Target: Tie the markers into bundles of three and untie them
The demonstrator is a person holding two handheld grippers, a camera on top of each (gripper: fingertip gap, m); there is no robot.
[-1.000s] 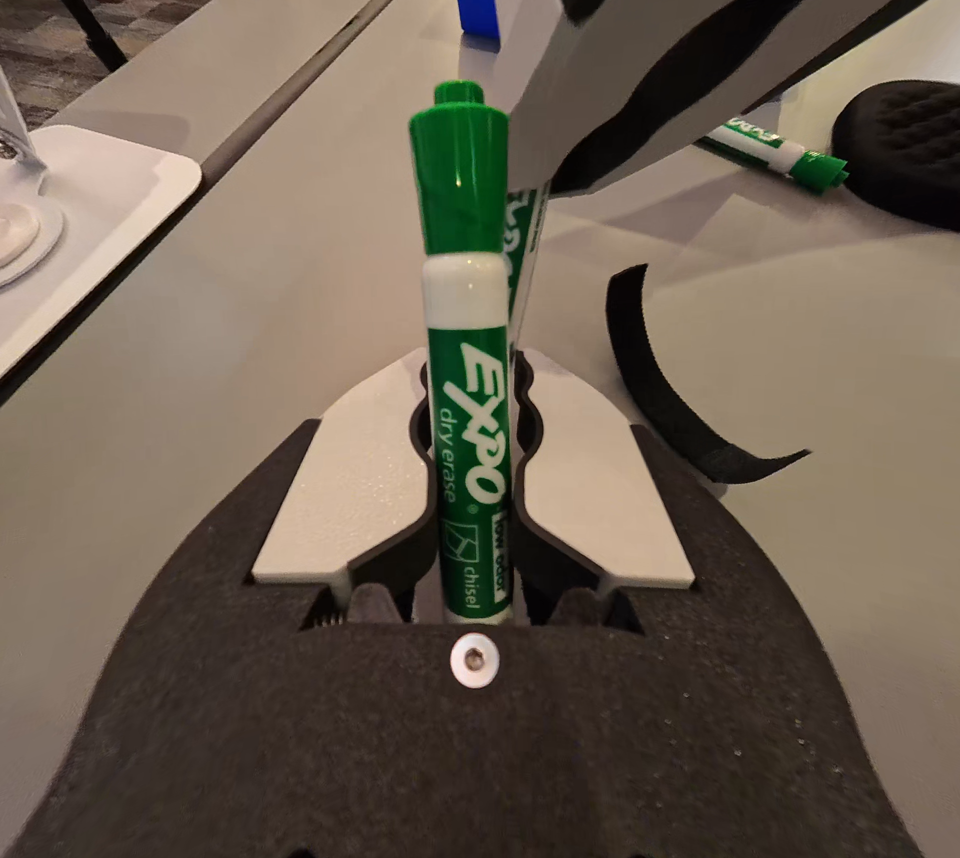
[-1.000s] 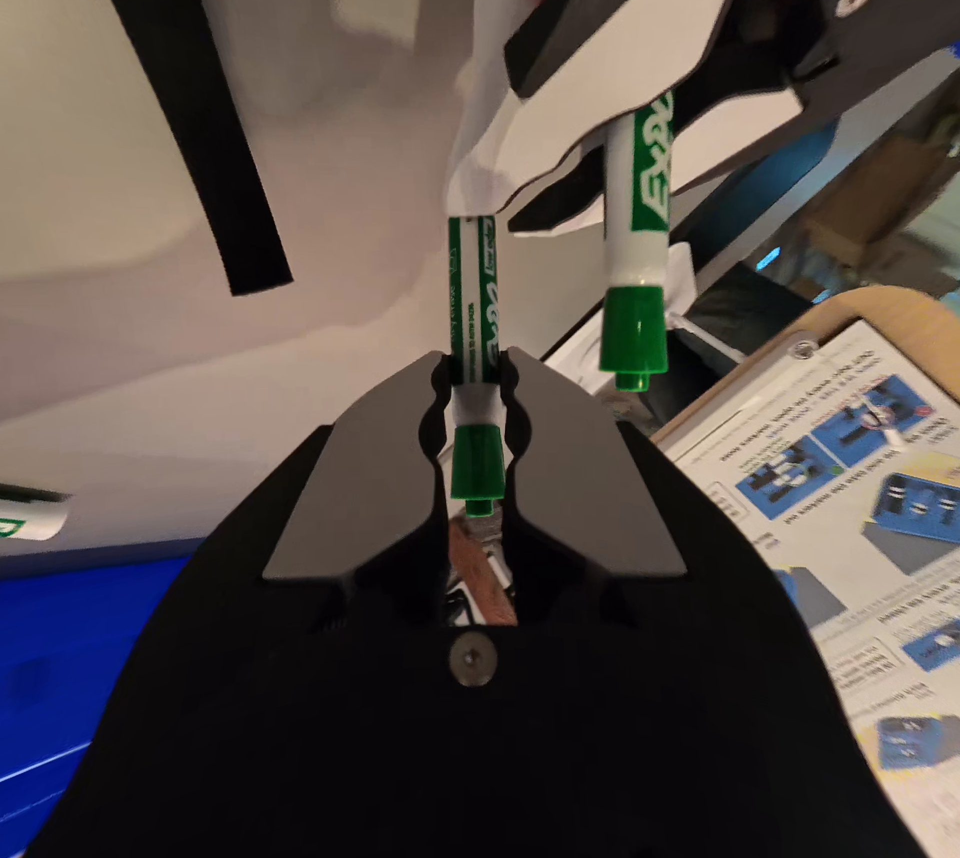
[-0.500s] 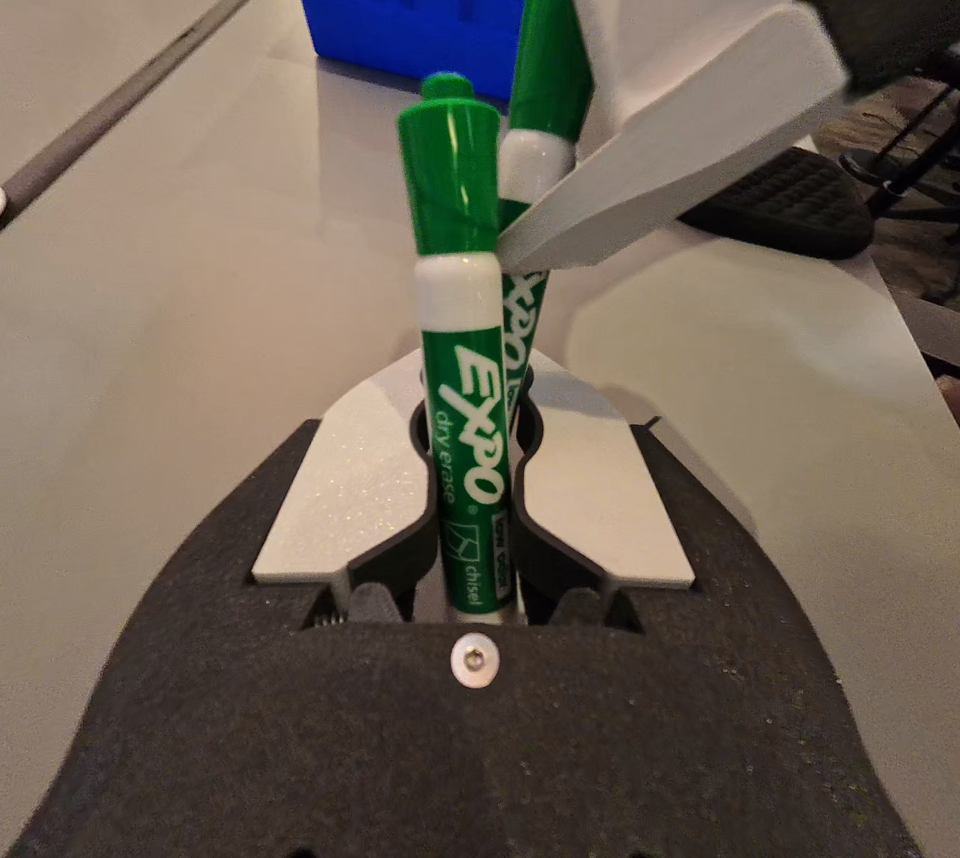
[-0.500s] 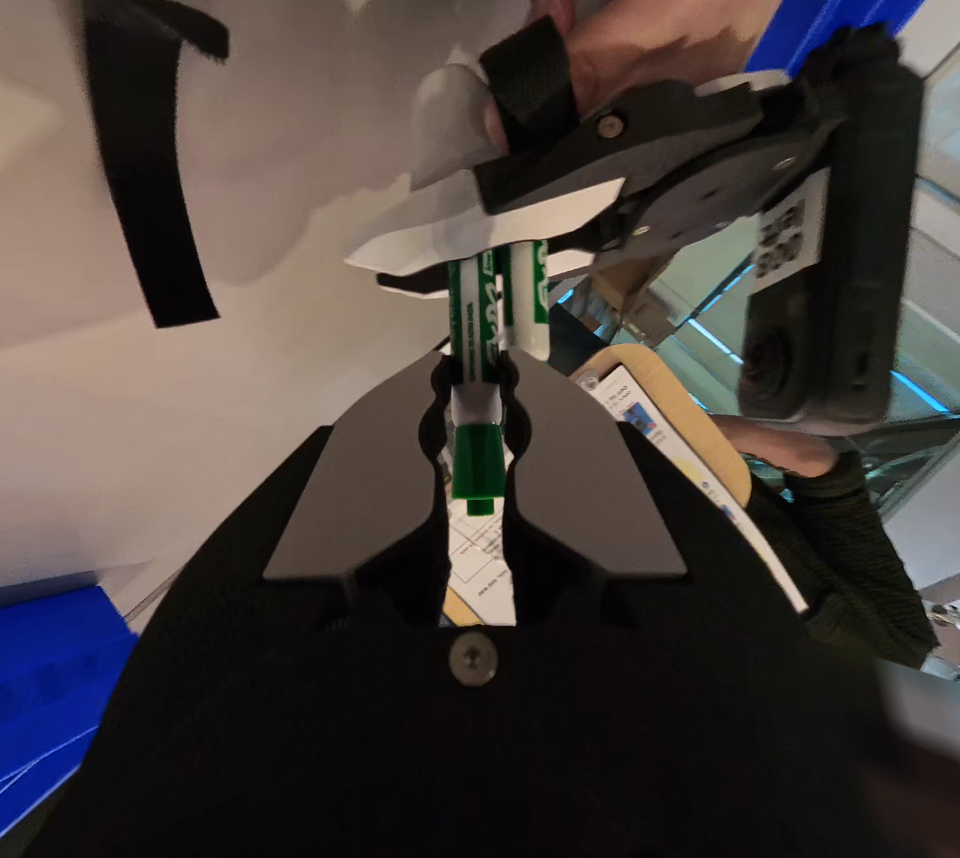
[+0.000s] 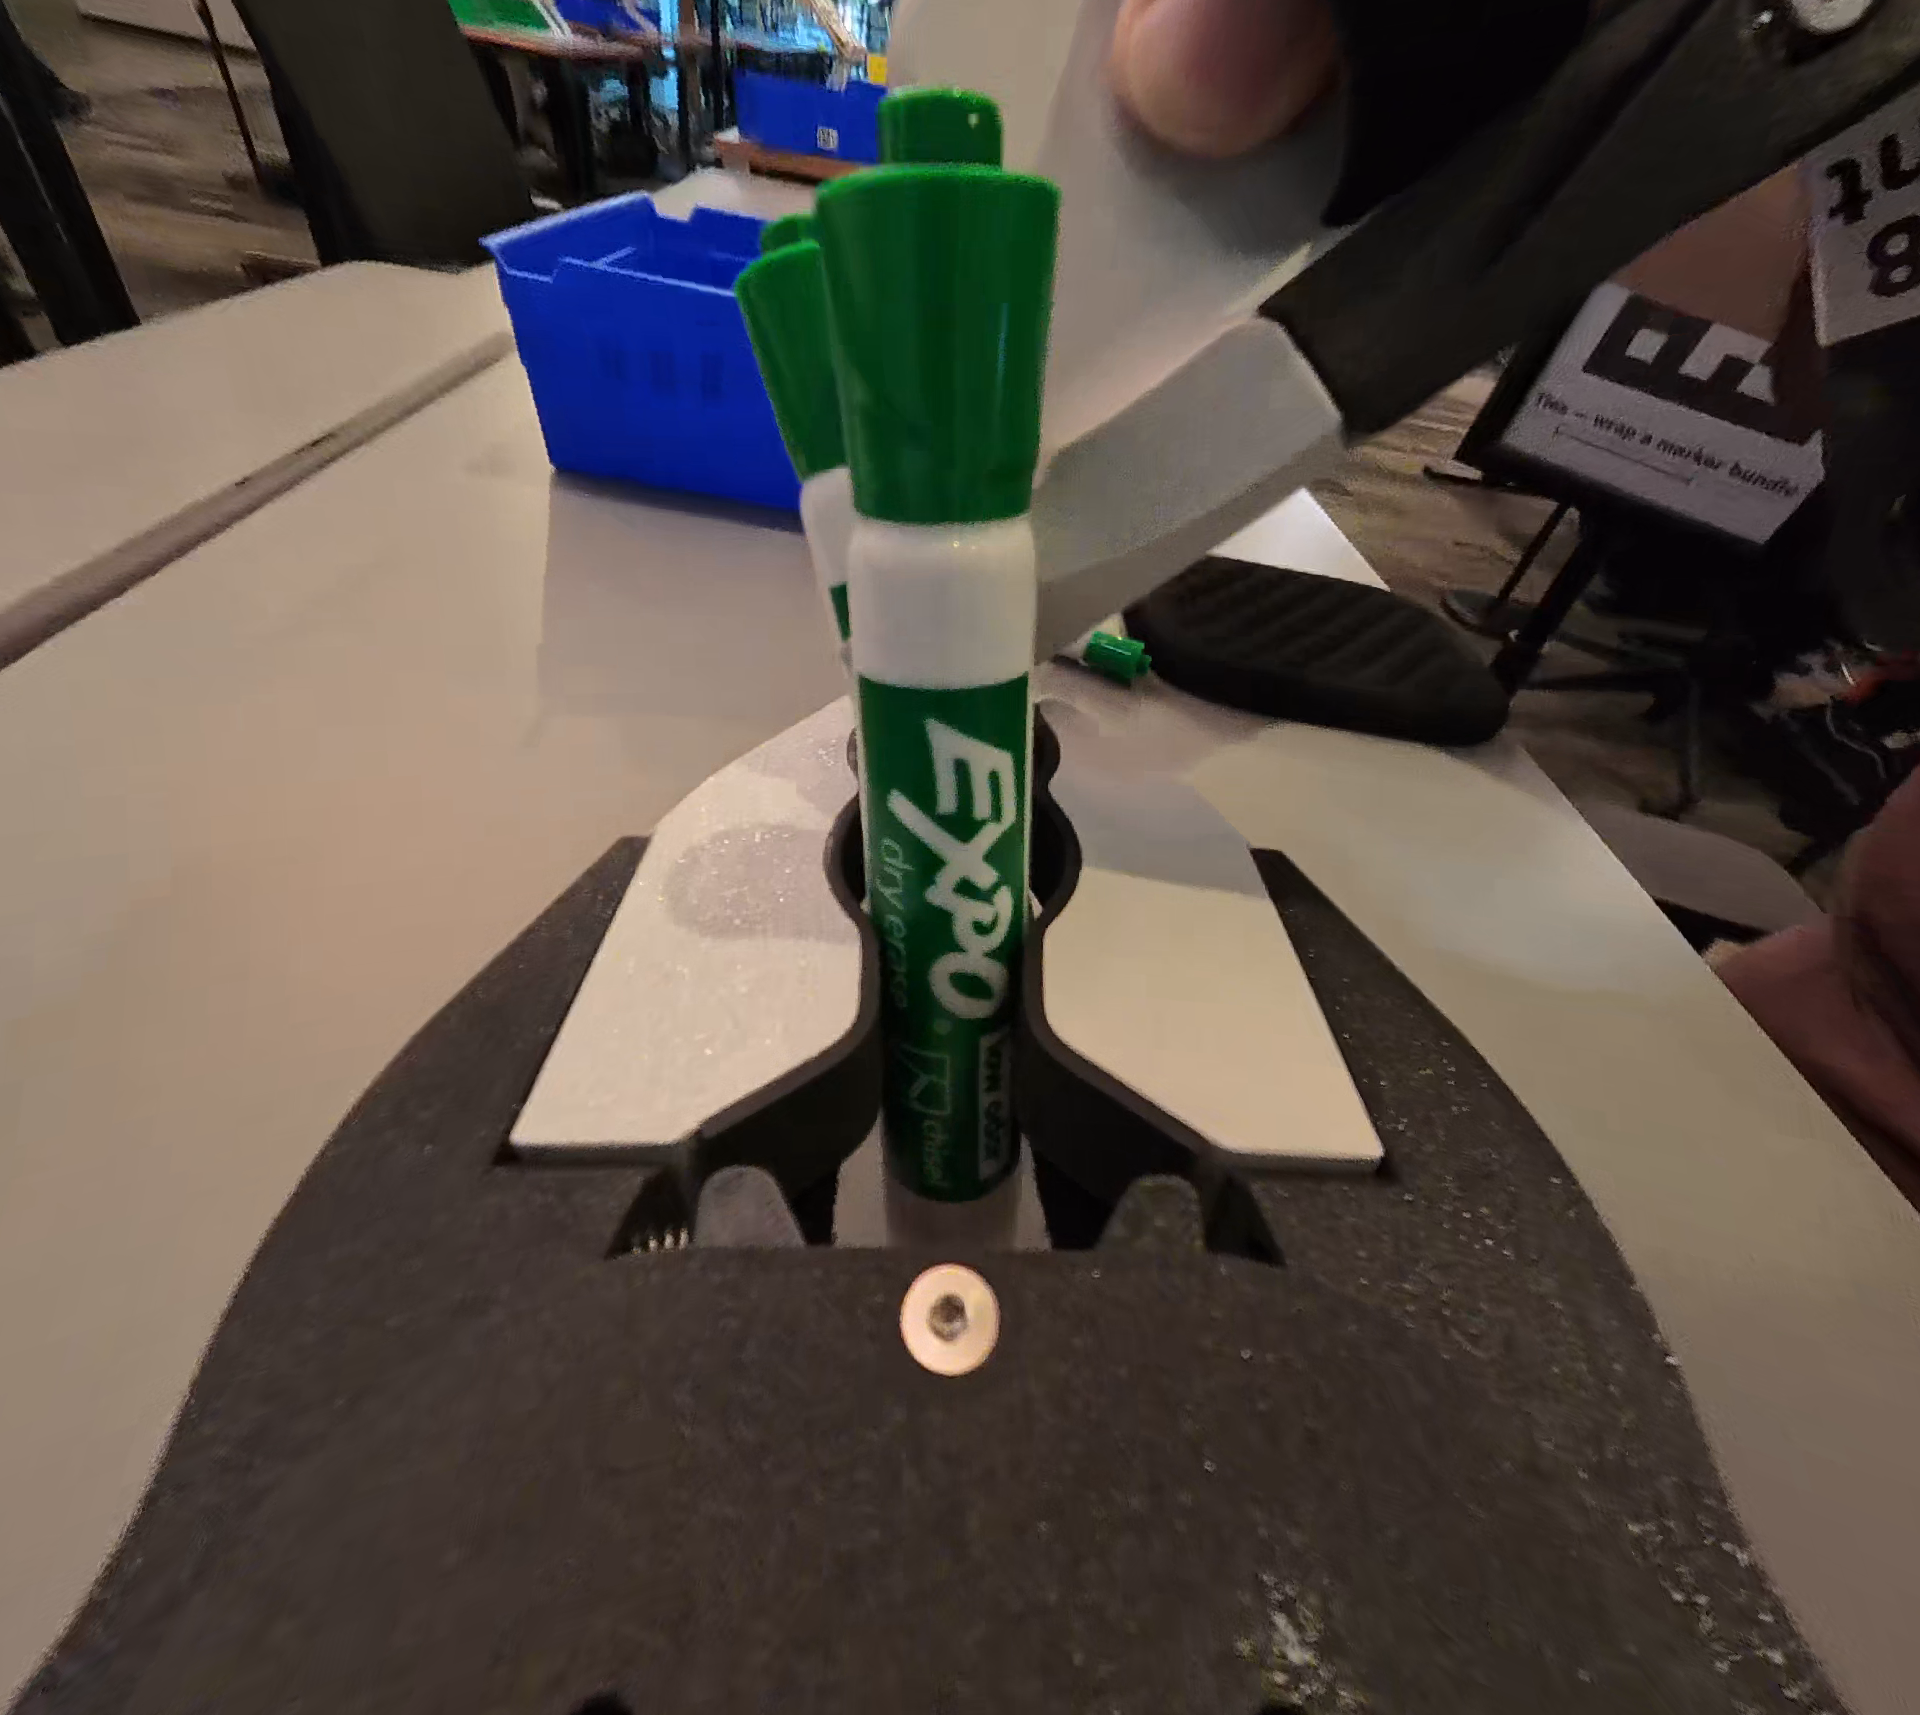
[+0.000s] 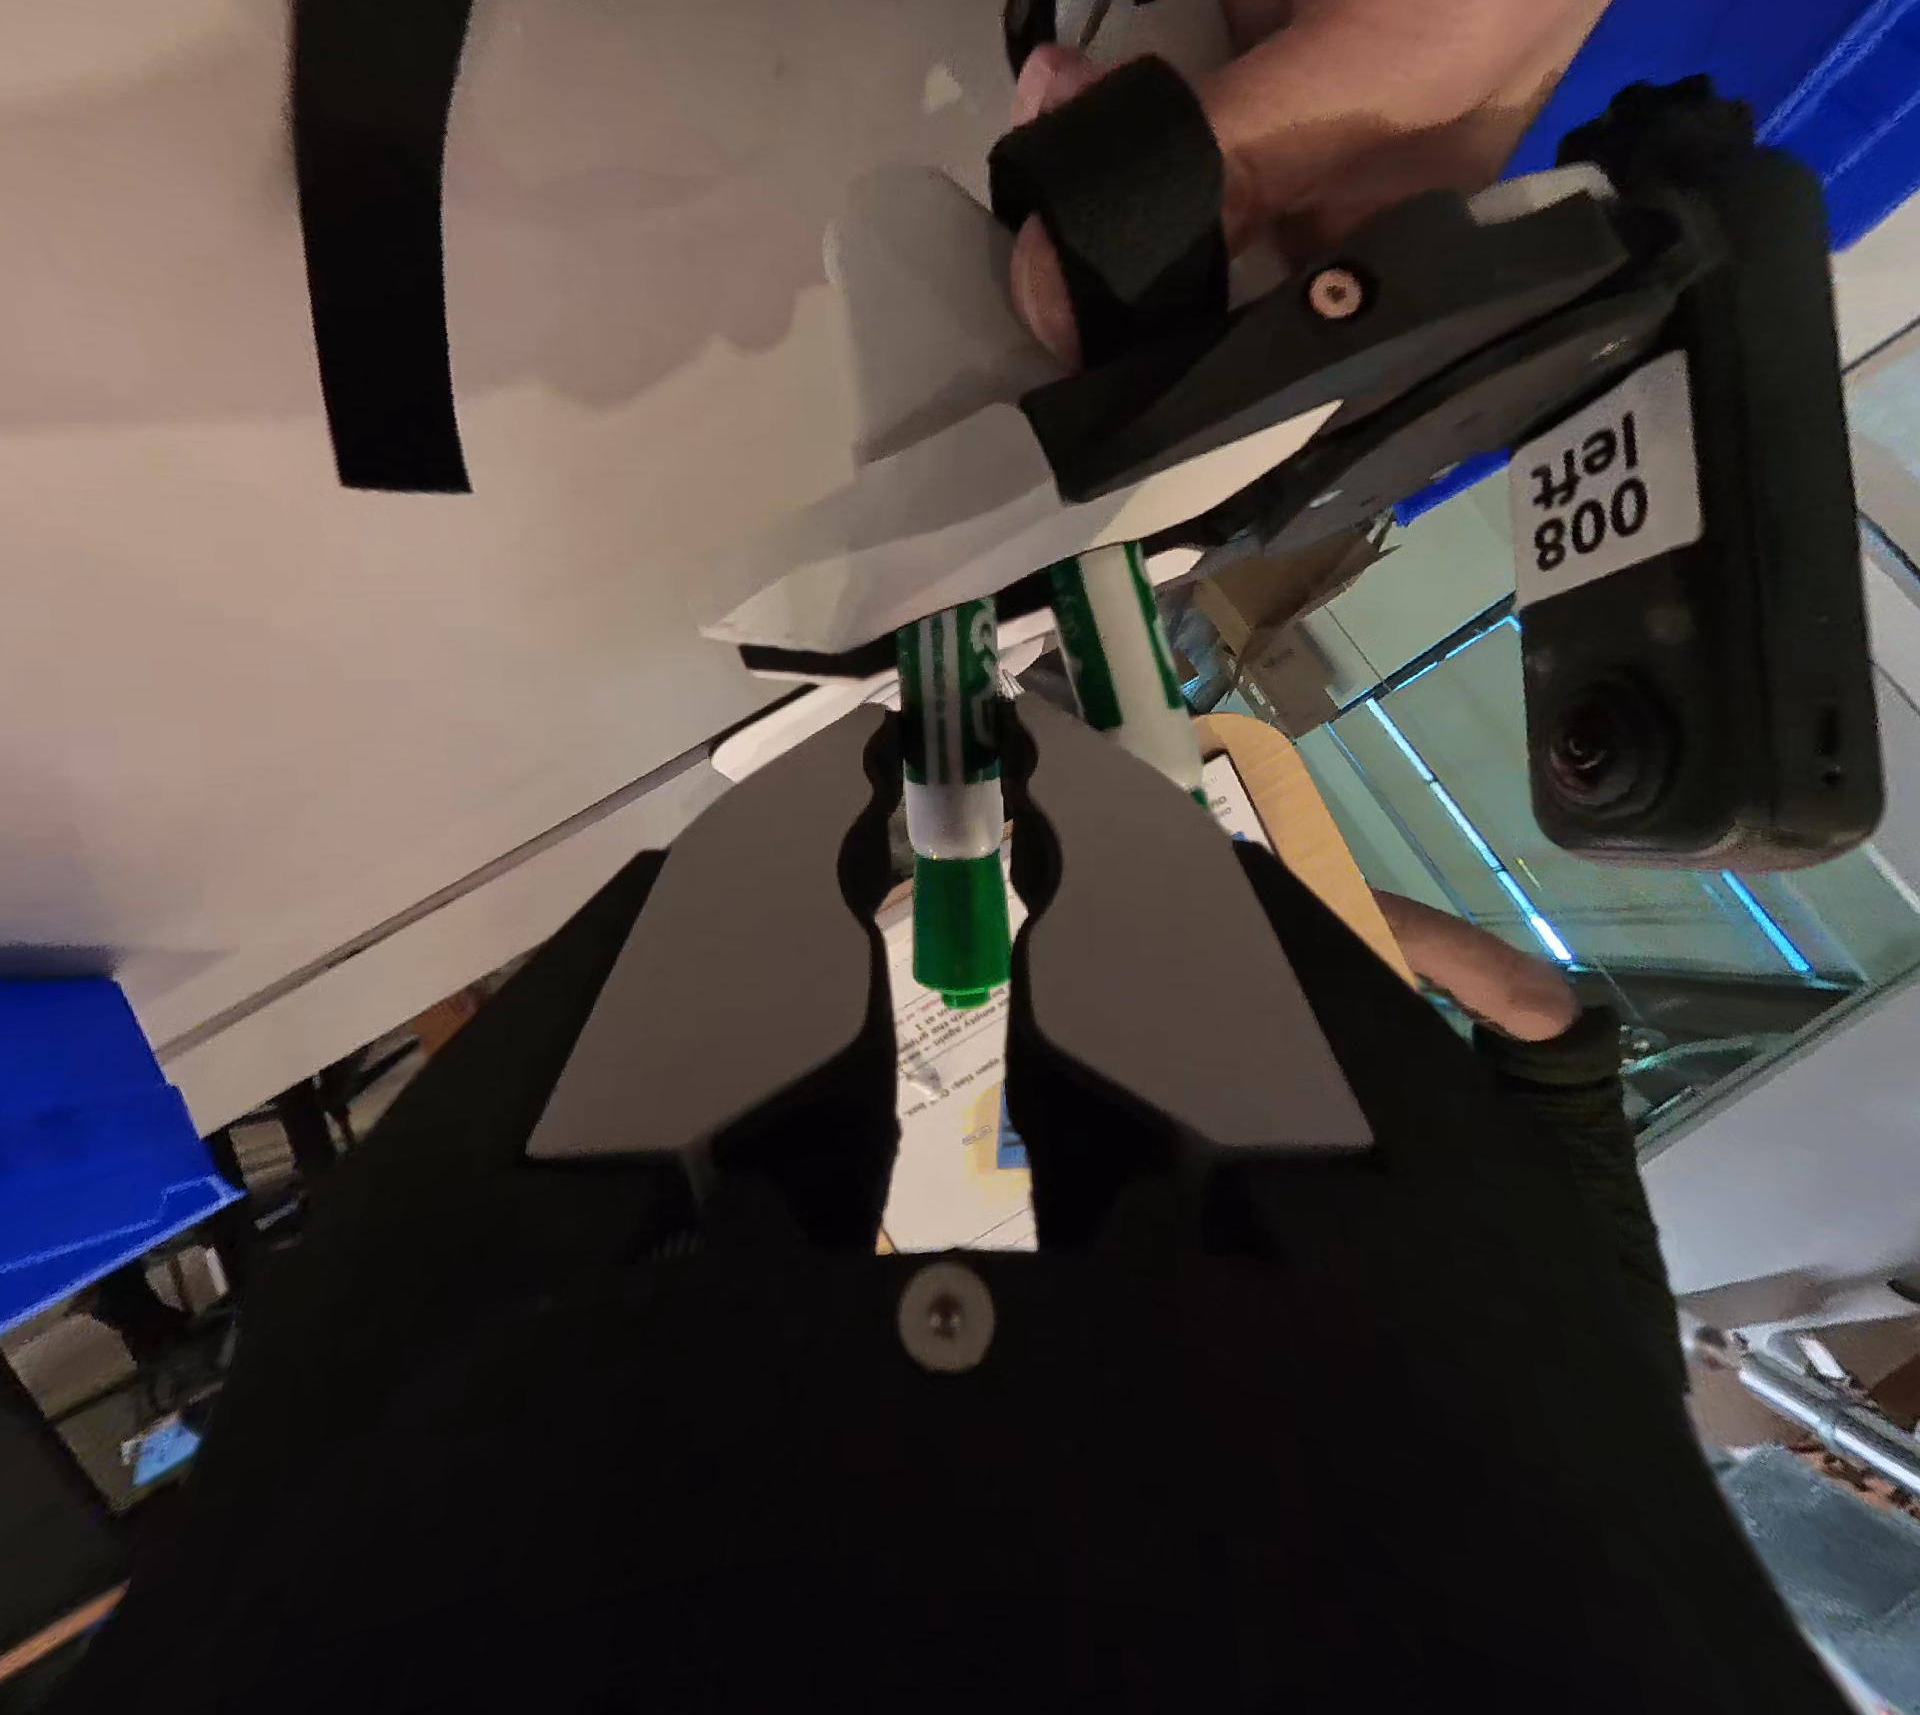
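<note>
My left gripper [image 5: 945, 761] is shut on the barrel of a green marker [image 5: 940, 439] and holds it upright above the grey table [image 5: 312, 730]. A second green marker [image 5: 795, 356] stands close behind it on the left. My right gripper [image 6: 951, 730] is shut on that second marker [image 6: 951, 792], cap toward the camera. In the left wrist view the right gripper [image 5: 1174, 418] reaches in from the upper right. In the right wrist view the left gripper [image 6: 935, 585] shows ahead, holding its marker [image 6: 1117, 678]. A third marker [image 5: 1117, 657] lies on the table. A black strap [image 6: 374, 211] lies on the table.
A blue bin [image 5: 644, 377] stands on the table behind the markers. A black pad [image 5: 1309, 647] lies at the table's right edge beside the third marker. A sign on a stand [image 5: 1662, 418] is past that edge. A person's hands hold both grippers. Some 4 cm of space lies between my two pairs of fingers.
The two grippers have come together, so the two held markers now stand side by side. The left wrist view has tilted up and turned toward the blue bin.
</note>
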